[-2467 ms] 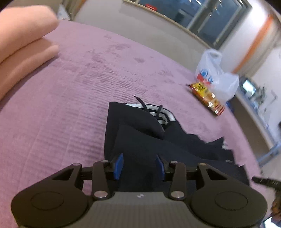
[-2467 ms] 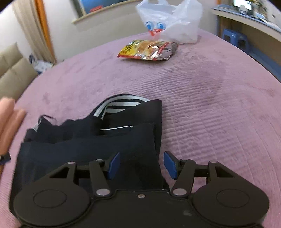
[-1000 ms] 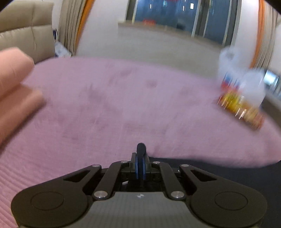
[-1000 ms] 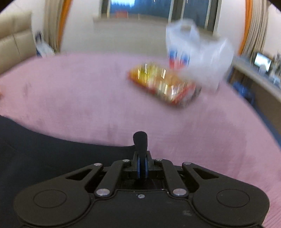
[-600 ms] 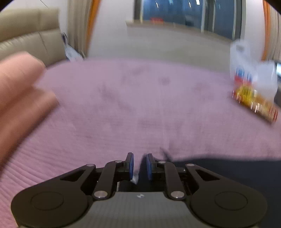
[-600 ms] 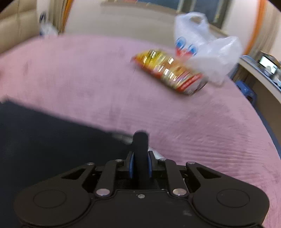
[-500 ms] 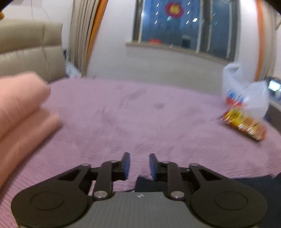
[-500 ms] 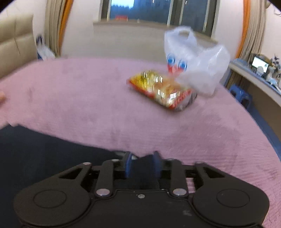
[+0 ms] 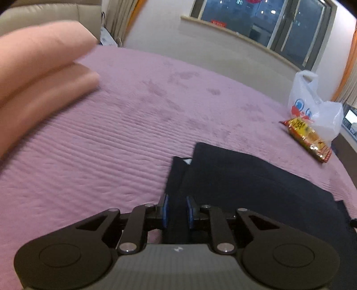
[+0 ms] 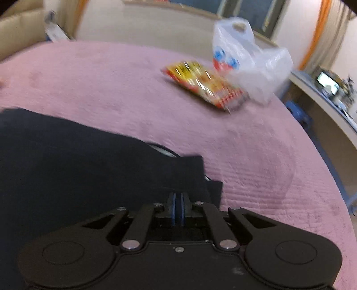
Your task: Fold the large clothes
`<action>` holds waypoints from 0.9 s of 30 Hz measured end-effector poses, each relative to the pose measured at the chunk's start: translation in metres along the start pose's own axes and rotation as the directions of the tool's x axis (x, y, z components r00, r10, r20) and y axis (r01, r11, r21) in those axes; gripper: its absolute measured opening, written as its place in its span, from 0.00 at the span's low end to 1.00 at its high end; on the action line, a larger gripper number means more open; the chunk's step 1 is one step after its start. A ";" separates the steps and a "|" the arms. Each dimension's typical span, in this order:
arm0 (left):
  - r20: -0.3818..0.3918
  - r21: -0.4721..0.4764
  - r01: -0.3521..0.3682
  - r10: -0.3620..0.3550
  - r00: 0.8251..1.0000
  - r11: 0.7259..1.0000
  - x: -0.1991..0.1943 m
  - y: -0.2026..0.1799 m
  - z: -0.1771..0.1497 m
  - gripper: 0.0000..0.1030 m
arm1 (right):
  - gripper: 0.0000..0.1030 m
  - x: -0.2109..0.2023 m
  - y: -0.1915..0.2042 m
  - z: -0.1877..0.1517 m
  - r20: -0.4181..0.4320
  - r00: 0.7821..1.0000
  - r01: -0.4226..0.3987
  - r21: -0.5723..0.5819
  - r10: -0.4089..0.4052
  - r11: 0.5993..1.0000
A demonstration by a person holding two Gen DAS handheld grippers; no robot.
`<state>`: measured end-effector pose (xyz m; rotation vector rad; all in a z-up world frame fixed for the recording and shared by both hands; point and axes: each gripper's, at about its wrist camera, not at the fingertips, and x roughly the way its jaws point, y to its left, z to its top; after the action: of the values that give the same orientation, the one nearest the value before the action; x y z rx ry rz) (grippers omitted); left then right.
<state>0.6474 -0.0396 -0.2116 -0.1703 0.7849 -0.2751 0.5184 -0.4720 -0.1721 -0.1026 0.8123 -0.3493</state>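
Observation:
A dark navy garment [image 9: 245,178] lies folded on the purple bedspread [image 9: 111,133], with a bit of white trim at its far left corner. My left gripper [image 9: 176,210] is open, its blue pads a little apart over the garment's near left edge. In the right wrist view the same garment [image 10: 78,160] fills the left and middle, white striped trim peeking out at its right edge. My right gripper [image 10: 177,208] has its pads together at the garment's near right corner; whether cloth is between them is hidden.
A pink folded blanket [image 9: 40,73] lies at the left of the bed. A yellow-red snack packet [image 10: 203,85] and a white plastic bag [image 10: 250,60] sit at the far right. A beige sofa [image 9: 44,20], window and side desk [image 10: 323,107] surround the bed.
Both grippers carried the garment's near edge forward over itself while shut, then the left opened and both drew back. The garment now lies folded over, striped waistband mostly covered.

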 end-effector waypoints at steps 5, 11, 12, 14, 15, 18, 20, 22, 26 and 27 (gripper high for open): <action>-0.009 -0.076 -0.034 0.033 0.999 0.997 -0.078 0.028 -0.023 0.26 | 0.01 -0.087 0.032 -0.010 0.048 0.979 -0.202 0.044 0.200 0.978; -0.085 -0.186 -0.015 -0.001 0.996 0.982 -0.119 0.044 -0.076 0.26 | 0.01 -0.111 0.105 -0.039 -0.003 0.946 -0.325 0.006 0.325 0.946; -0.098 -0.200 -0.009 -0.011 0.995 0.980 -0.119 0.045 -0.084 0.26 | 0.01 -0.098 0.113 -0.044 -0.047 0.944 -0.327 0.024 0.328 0.945; -0.125 -0.243 -0.007 -0.024 0.992 0.970 -0.117 0.048 -0.098 0.26 | 0.00 -0.073 0.123 -0.060 -0.129 0.940 -0.310 0.063 0.316 0.949; -0.135 -0.266 0.001 -0.038 0.990 0.964 -0.116 0.049 -0.103 0.26 | 0.00 -0.067 0.124 -0.065 -0.128 0.941 -0.308 0.071 0.315 0.949; -0.139 -0.293 0.032 -0.075 0.987 0.956 -0.114 0.047 -0.113 0.27 | 0.00 -0.069 0.113 -0.054 -0.150 0.928 -0.316 0.162 0.340 0.935; -0.131 -0.253 0.035 -0.070 0.989 0.967 -0.112 0.039 -0.116 0.33 | 0.08 -0.081 0.107 -0.048 -0.139 0.922 -0.332 0.199 0.361 0.922; -0.120 -0.296 0.060 -0.099 0.988 0.953 -0.109 0.038 -0.120 0.52 | 0.10 -0.101 0.103 -0.045 -0.093 0.917 -0.364 0.200 0.388 0.910; -0.082 -0.388 0.078 -0.119 0.990 0.918 -0.098 0.041 -0.127 0.59 | 0.10 -0.126 0.116 -0.043 -0.015 0.925 -0.374 0.126 0.379 0.919; -0.079 -0.389 0.075 -0.114 0.990 0.918 -0.095 0.040 -0.127 0.59 | 0.10 -0.125 0.122 -0.043 -0.016 0.929 -0.365 0.115 0.369 0.924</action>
<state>0.4997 0.0217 -0.2462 -0.5719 0.9271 -0.2187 0.4403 -0.3129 -0.1420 0.1599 0.8282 -0.0396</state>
